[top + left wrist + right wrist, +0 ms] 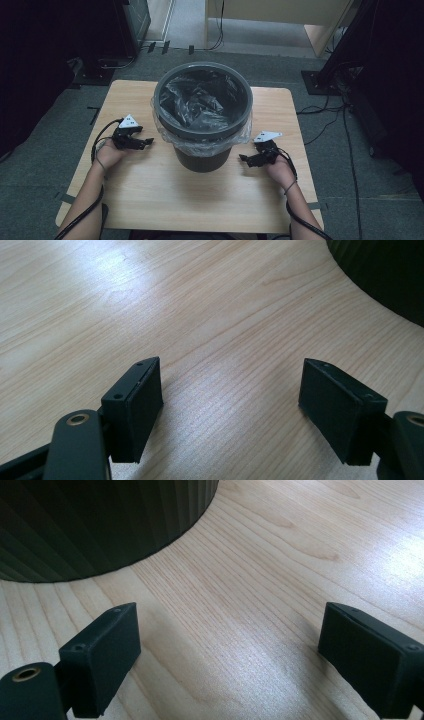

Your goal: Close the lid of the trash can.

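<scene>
A: Standing at the middle of the table (150,200) is a round dark grey bin (202,157), slightly tapered toward its base, with fine upright ribs along its wall that show close up in both gripper views.

B: And the lining?

A: A thin clear plastic bag (200,102), crinkled and glossy, sits inside; its edge folds over the rim and hangs as a wrinkled skirt around the upper wall.

B: What is the table like?

A: Pale wood with a long straight grain, smooth and a little shiny, a rectangle with rounded corners.

B: Where are the grippers?

A: The left gripper (149,142) is at nine o'clock from the bin, near its wall but apart from it. Its jaws are spread wide with bare wood between them. The pads (145,405) are flat black blocks with square edges and small screw holes on top.

B: The other one?

A: The right gripper (242,158) sits at about four o'clock from the bin, close to the base, not touching. Its jaws also stand wide apart with nothing between them, the same matte black blocks (107,655). Each gripper carries a light grey three-cornered plate and trails a black cable along the forearm.
</scene>
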The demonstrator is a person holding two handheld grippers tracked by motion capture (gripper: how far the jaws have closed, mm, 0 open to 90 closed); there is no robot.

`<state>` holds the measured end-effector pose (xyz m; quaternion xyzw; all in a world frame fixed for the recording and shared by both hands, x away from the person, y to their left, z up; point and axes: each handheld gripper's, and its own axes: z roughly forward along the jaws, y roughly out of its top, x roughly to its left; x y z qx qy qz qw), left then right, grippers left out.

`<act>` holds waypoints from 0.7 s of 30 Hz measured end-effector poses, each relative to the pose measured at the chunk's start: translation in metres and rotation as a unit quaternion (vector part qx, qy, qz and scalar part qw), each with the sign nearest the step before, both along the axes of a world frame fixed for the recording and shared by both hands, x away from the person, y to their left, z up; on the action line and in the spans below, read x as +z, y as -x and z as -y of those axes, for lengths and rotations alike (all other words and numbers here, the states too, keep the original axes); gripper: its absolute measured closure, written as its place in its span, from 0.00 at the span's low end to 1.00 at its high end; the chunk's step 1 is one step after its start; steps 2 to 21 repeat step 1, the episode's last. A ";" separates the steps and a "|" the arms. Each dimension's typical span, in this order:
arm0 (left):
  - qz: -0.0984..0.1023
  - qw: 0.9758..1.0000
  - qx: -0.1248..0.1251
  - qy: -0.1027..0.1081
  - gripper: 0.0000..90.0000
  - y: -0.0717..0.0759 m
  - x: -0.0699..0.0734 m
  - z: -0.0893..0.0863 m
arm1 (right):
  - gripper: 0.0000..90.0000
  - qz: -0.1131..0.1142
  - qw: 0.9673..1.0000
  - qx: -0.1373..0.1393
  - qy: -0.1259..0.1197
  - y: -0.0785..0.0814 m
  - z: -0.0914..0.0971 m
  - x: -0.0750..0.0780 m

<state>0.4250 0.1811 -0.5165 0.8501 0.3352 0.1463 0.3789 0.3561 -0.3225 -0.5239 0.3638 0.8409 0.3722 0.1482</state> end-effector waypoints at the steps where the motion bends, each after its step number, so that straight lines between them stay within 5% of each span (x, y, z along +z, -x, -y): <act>1: 0.000 1.000 0.001 0.000 0.28 0.000 0.000 0.000 | 0.10 0.000 1.000 0.000 0.000 0.000 0.000 0.000; 21: 0.000 1.000 0.001 0.000 0.28 0.000 0.000 0.000 | 0.10 0.000 1.000 0.000 0.000 0.000 0.000 0.000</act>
